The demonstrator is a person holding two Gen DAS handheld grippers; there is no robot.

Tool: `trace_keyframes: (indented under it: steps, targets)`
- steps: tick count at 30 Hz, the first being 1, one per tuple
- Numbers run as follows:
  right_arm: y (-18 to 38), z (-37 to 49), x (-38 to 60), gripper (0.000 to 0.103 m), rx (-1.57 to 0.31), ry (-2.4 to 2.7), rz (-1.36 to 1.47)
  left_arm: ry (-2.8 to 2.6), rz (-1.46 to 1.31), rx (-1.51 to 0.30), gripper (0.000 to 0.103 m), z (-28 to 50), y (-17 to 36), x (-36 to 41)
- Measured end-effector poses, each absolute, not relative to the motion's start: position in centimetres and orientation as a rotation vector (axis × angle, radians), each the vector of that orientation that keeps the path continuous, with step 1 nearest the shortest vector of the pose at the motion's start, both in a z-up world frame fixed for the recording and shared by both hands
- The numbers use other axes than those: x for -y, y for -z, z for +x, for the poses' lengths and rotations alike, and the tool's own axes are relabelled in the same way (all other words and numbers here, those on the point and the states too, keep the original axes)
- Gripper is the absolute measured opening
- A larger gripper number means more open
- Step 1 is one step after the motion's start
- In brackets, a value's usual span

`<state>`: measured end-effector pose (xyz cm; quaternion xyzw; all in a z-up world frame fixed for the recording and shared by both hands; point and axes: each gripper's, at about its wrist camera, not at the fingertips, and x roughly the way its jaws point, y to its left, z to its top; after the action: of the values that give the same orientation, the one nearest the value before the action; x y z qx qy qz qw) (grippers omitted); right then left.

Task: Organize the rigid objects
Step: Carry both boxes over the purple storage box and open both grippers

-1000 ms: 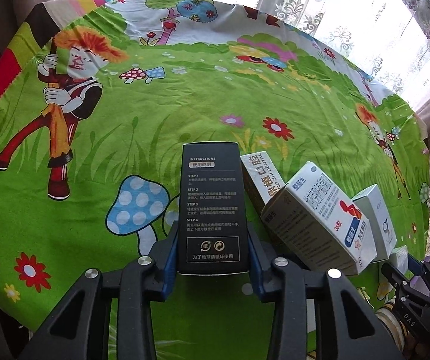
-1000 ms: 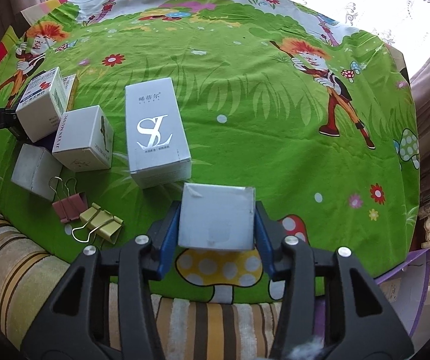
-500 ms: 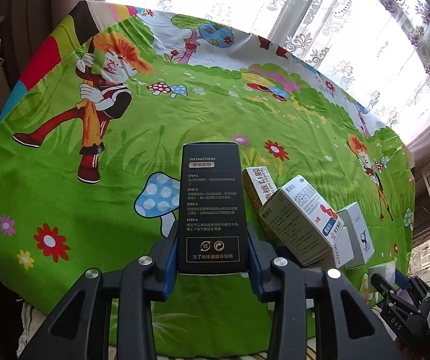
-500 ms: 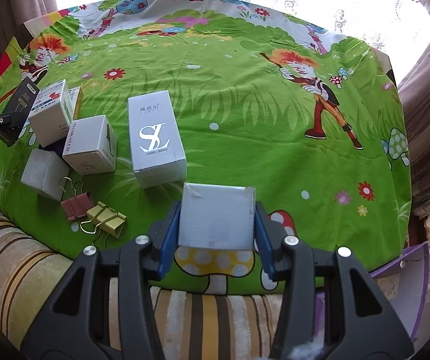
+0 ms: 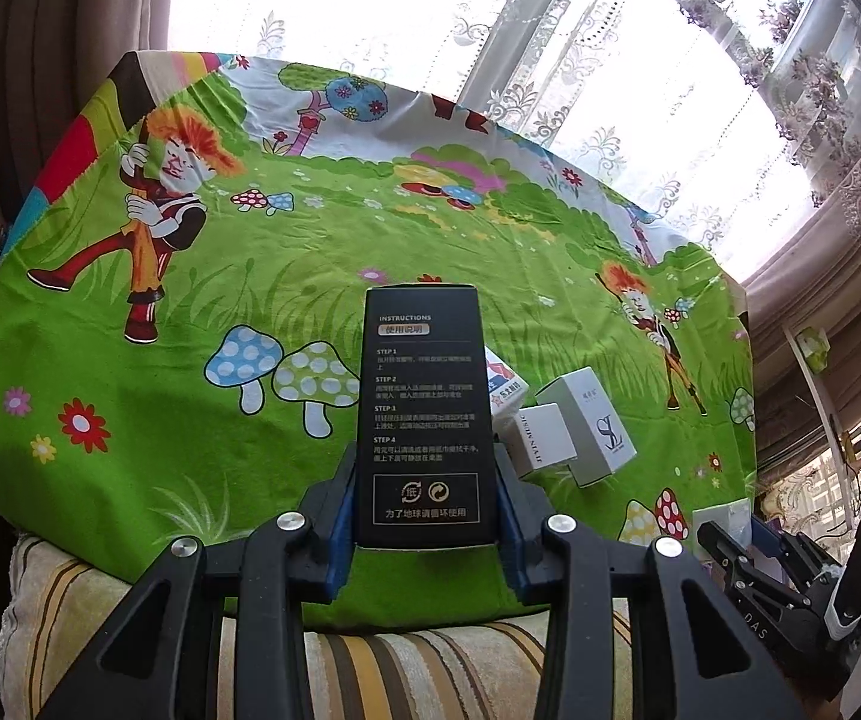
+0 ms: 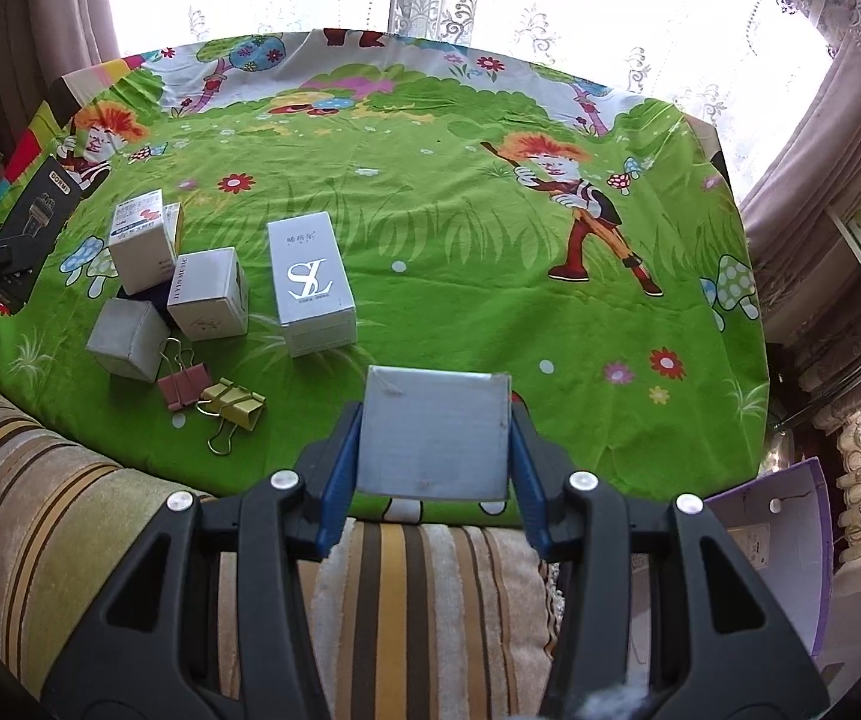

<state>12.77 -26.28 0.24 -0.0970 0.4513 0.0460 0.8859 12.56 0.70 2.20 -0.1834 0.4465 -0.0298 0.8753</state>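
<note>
My left gripper [image 5: 427, 504] is shut on a tall black box [image 5: 424, 414] printed with instructions, held above the near edge of the green cartoon cloth [image 5: 322, 252]. My right gripper [image 6: 435, 450] is shut on a small grey-white box [image 6: 435, 432], also lifted over the near edge. The right wrist view also shows the black box [image 6: 40, 216] at far left. On the cloth stand a white box with a silver logo [image 6: 310, 288], a white cube box [image 6: 211, 294], a red-and-white medicine box [image 6: 139, 240] and a grey cube box [image 6: 127, 339].
A pink binder clip [image 6: 181, 381] and a yellow one [image 6: 232, 408] lie near the cloth's front edge. A striped cushion [image 6: 400, 588] runs below the cloth. A purple-edged white box [image 6: 784, 540] sits at lower right. Lace curtains [image 5: 610, 60] and a window are behind.
Both grippers have risen and pulled back toward me with their boxes, so more of the cloth and the striped cushion shows. The boxes on the cloth stayed put.
</note>
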Motion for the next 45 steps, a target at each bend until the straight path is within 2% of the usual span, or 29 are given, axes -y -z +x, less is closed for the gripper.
trace_keyframes:
  steps: [13,42,44,45]
  targets:
    - [-3.6,7.1,29.5,0.050,-0.888,-0.081,-0.159,0.300,-0.353,-0.989,0.040,9.0,-3.2,7.6]
    - [-6.7,-1.4,45.7,0.051,-0.839,0.236,0.030,0.784,-0.163,-1.042,0.040,2.2,-4.0,24.3]
    - [-6.8,-1.6,46.3,0.051,-0.838,0.248,0.040,0.822,-0.165,-1.038,0.042,1.9,-4.2,24.8]
    - [-6.8,-1.6,46.5,0.055,-0.839,0.255,0.046,0.836,-0.159,-1.040,0.046,1.7,-4.2,25.0]
